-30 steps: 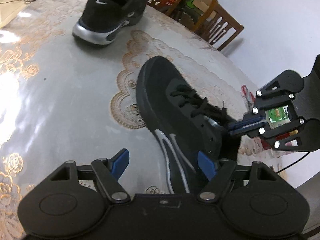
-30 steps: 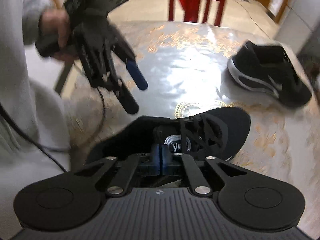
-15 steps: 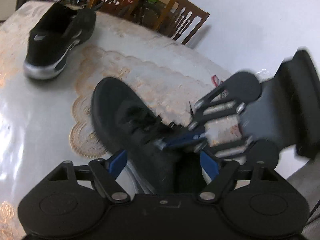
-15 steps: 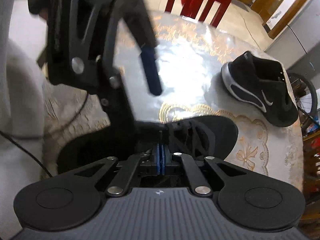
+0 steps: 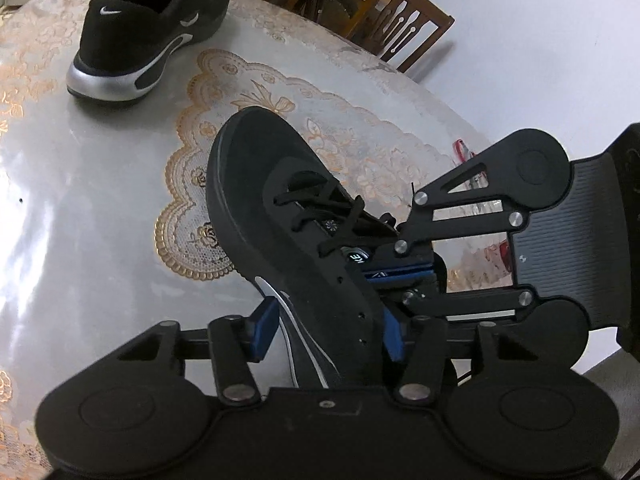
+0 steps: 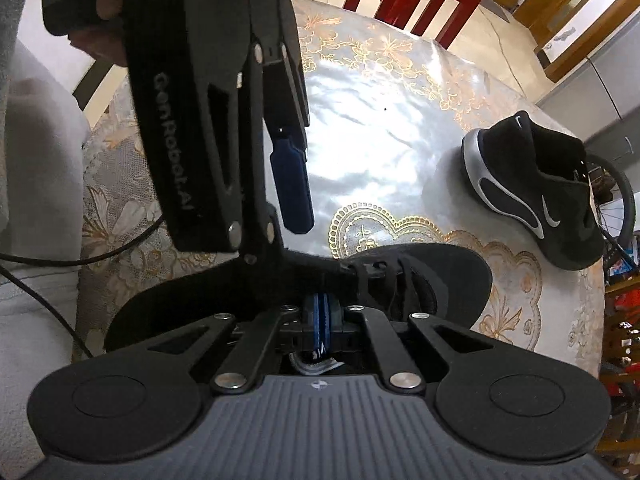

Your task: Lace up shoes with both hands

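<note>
Closing in now: a second ago my left tongs [image 5: 326, 330] hung back from the near shoe [image 5: 280, 216]; they've come forward and their blue pads straddle its heel end, one on the outer sidewall, one inside the collar. They're spread wide, with a gap showing at the outer pad, so I judge nothing is gripped.

My right tongs [image 6: 322, 318] have travelled too, sliding from the right-hand side into the shoe's opening. Their pads are pressed together over the tongue area, right beside the lace [image 5: 344, 220]. Whether a strand is pinched between them I cannot tell; black lace against black shoe hides it.

So where does that leave the lacing? The near shoe sits on the surface [image 5: 100, 208], toe pointing away over the gold lace doily [image 5: 188, 216]. Its lace crosses the far eyelets, while several eyelets nearer the collar [image 5: 358, 314] show bare. That reads to me as partly threaded, with work left towards the ankle.

Over at the far left, the second shoe [image 5: 148, 36] rests well apart, heel towards me, out of play.

My call: left is set to steady the shoe, right to work the lace. The risk is the shoe skidding on this glossy cloth if the left doesn't clamp before the right pulls.
</note>
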The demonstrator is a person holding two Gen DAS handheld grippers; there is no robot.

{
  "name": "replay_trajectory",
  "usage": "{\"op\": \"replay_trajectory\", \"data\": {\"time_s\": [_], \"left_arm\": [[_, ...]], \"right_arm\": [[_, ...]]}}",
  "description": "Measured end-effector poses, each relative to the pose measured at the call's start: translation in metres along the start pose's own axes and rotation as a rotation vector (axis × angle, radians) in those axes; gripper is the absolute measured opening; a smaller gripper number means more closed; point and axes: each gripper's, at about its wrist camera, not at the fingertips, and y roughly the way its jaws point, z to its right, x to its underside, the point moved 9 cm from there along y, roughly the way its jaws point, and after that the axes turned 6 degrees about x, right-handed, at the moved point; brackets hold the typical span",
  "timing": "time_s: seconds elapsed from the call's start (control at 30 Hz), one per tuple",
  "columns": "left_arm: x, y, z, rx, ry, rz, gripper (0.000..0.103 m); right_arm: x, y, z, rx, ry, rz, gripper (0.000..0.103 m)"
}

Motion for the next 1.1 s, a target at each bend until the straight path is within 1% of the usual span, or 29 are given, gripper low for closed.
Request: {"op": "replay_trajectory", "data": {"time_s": [0.13,0.27,0.47,0.53,0.67,0.73,0.77,0.8,0.87,0.9,0.93,0.97,1.03,1.07,1.1], "left_arm": [[0.004,-0.005,-0.002,0.013,-0.010,0.007,0.052],[0.005,-0.006,-0.002,0.025,-0.002,0.009,0.053],[0.012,-0.008,-0.001,0.058,0.006,0.000,0.055],[0.014,-0.008,-0.002,0.064,0.000,0.000,0.056],[0.014,-0.011,-0.004,0.071,-0.010,0.001,0.058],[0.012,-0.017,-0.006,0.084,-0.013,0.008,0.061],[0.011,-0.020,-0.006,0.091,-0.014,0.011,0.066],[0.010,-0.025,-0.008,0.090,-0.015,0.020,0.069],[0.008,-0.035,-0.016,0.086,-0.038,0.046,0.070],[0.007,-0.039,-0.021,0.090,-0.059,0.057,0.071],[0.006,-0.042,-0.026,0.094,-0.079,0.069,0.071],[0.005,-0.045,-0.031,0.092,-0.101,0.081,0.071],[0.004,-0.049,-0.041,0.080,-0.138,0.095,0.072],[0.004,-0.052,-0.043,0.071,-0.144,0.102,0.072],[0.004,-0.054,-0.045,0.060,-0.147,0.110,0.072]], "right_arm": [[-0.004,-0.004,0.003,-0.030,0.048,-0.017,0.002],[-0.004,-0.007,0.012,-0.091,0.170,-0.026,0.002],[-0.005,-0.016,0.017,-0.156,0.278,-0.019,0.002],[-0.006,-0.013,0.017,-0.157,0.279,-0.021,0.002],[-0.009,-0.010,0.011,-0.141,0.227,-0.009,0.002],[-0.007,-0.018,0.015,-0.123,0.222,0.001,0.003],[-0.005,-0.022,0.017,-0.115,0.220,0.005,0.010],[-0.004,-0.026,0.019,-0.106,0.218,0.010,0.036],[-0.001,-0.034,0.023,-0.088,0.214,0.019,0.060],[0.000,-0.038,0.025,-0.079,0.212,0.024,0.061],[0.002,-0.043,0.027,-0.071,0.210,0.029,0.059],[-0.003,-0.045,0.033,-0.081,0.252,0.052,0.057],[-0.015,-0.046,0.046,-0.115,0.339,0.095,0.056],[-0.021,-0.040,0.048,-0.138,0.351,0.098,0.055],[-0.024,-0.033,0.047,-0.155,0.342,0.085,0.051]]}}
